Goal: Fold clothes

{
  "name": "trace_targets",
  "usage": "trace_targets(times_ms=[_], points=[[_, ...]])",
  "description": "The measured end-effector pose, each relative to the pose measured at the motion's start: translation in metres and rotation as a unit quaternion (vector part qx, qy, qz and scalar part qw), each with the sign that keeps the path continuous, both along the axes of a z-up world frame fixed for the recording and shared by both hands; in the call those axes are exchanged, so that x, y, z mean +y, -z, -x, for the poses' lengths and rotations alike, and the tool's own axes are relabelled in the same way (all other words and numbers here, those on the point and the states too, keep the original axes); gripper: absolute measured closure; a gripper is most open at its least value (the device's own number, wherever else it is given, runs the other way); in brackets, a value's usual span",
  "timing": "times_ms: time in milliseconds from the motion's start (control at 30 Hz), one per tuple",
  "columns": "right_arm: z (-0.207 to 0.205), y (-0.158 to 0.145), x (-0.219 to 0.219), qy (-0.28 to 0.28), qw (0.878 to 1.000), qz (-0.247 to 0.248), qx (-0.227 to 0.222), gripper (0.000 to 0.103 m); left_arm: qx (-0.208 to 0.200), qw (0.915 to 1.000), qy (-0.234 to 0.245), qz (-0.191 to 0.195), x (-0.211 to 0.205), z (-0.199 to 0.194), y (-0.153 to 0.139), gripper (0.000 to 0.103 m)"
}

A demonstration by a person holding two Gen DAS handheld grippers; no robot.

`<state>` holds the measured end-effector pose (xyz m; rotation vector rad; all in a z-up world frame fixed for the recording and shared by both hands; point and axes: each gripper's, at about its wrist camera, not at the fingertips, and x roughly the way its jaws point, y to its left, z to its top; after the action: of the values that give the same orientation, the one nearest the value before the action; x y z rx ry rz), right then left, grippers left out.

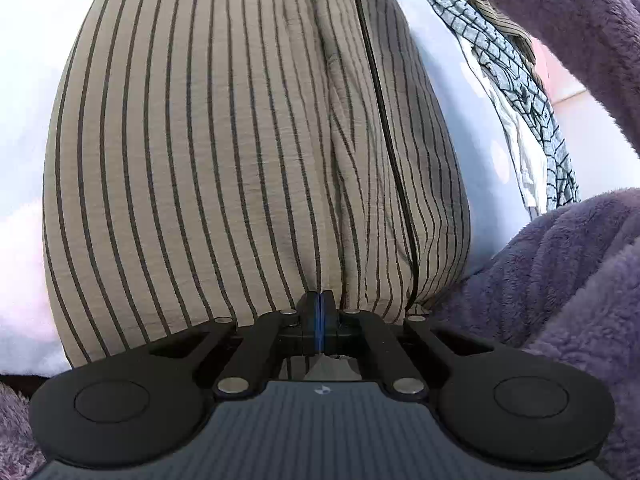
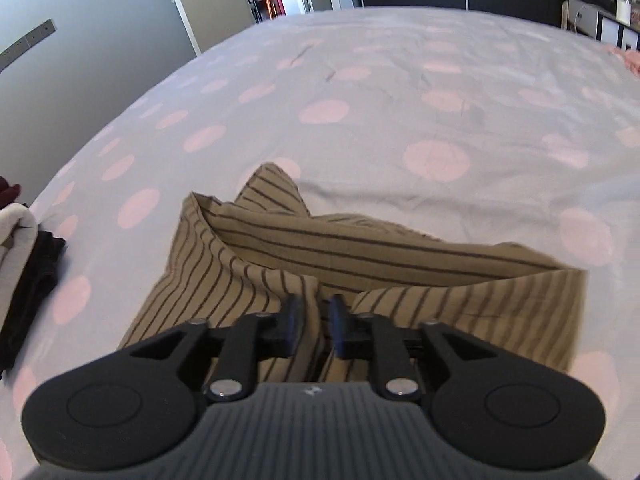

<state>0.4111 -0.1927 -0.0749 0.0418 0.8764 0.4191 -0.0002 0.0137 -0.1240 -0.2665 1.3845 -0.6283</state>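
Note:
A tan garment with thin dark stripes (image 1: 220, 140) lies spread on the bed and fills most of the left wrist view. My left gripper (image 1: 319, 300) sits at its near edge with jaws shut, and the cloth's creases run together into the tips. In the right wrist view the same striped garment (image 2: 360, 248) lies rumpled, one part folded over on top. My right gripper (image 2: 316, 312) rests low over it, jaws a little apart. A ridge of cloth lies in the gap, and the pads do not visibly press on it.
The bed sheet (image 2: 400, 80) is pale with pink dots and stretches far ahead. A stack of dark and white clothes (image 2: 24, 240) sits at its left edge. A checked grey garment heap (image 1: 520, 92) lies right of the striped one, beside a person's purple fleece sleeve (image 1: 560, 280).

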Motion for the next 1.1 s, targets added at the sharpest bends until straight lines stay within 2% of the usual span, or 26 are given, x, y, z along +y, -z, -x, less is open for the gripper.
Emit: trace_targets(times_ms=[100,200,333,467,567,733,833,900,1000,1067,1100], points=[[0.027,-0.021,-0.017,-0.009,1.0,0.0,-0.007,0.076,-0.007,1.0,-0.001,-0.006,0.002,0.001,0.0,0.103],[0.072,-0.037,-0.036,-0.02,1.0,0.001,0.003,0.073,-0.014,0.9998,-0.001,-0.01,-0.001,0.003,0.0,0.103],[0.149,-0.049,-0.057,-0.029,0.999,-0.004,0.02,0.07,-0.034,0.9994,0.01,-0.007,-0.003,0.012,-0.008,0.103],[0.233,-0.056,-0.07,-0.032,0.999,-0.01,0.023,0.069,-0.052,0.9977,0.039,0.019,-0.01,0.026,-0.019,0.102],[0.291,-0.053,-0.072,-0.023,1.0,0.004,0.019,0.068,-0.072,0.9962,0.046,0.014,-0.019,0.032,-0.021,0.099],[0.372,-0.037,-0.073,0.002,1.0,0.021,0.021,0.066,-0.104,0.9937,0.043,-0.008,-0.039,0.035,-0.013,0.077],[0.412,-0.023,-0.077,0.016,0.999,0.017,0.029,0.063,-0.124,0.9908,0.045,-0.03,-0.052,0.036,-0.011,0.072],[0.433,-0.013,-0.081,0.02,0.999,0.02,0.037,0.062,-0.13,0.9894,0.038,-0.052,-0.058,0.033,-0.008,0.072],[0.451,0.0,-0.084,0.03,0.998,0.026,0.049,0.062,-0.123,0.9902,0.028,-0.06,-0.061,0.026,-0.003,0.072],[0.452,0.004,-0.088,0.04,0.997,0.022,0.06,0.062,-0.118,0.991,0.021,-0.059,-0.062,0.022,0.0,0.082],[0.452,0.004,-0.089,0.042,0.997,0.021,0.059,0.062,-0.121,0.9905,0.023,-0.061,-0.063,0.021,0.0,0.1]])
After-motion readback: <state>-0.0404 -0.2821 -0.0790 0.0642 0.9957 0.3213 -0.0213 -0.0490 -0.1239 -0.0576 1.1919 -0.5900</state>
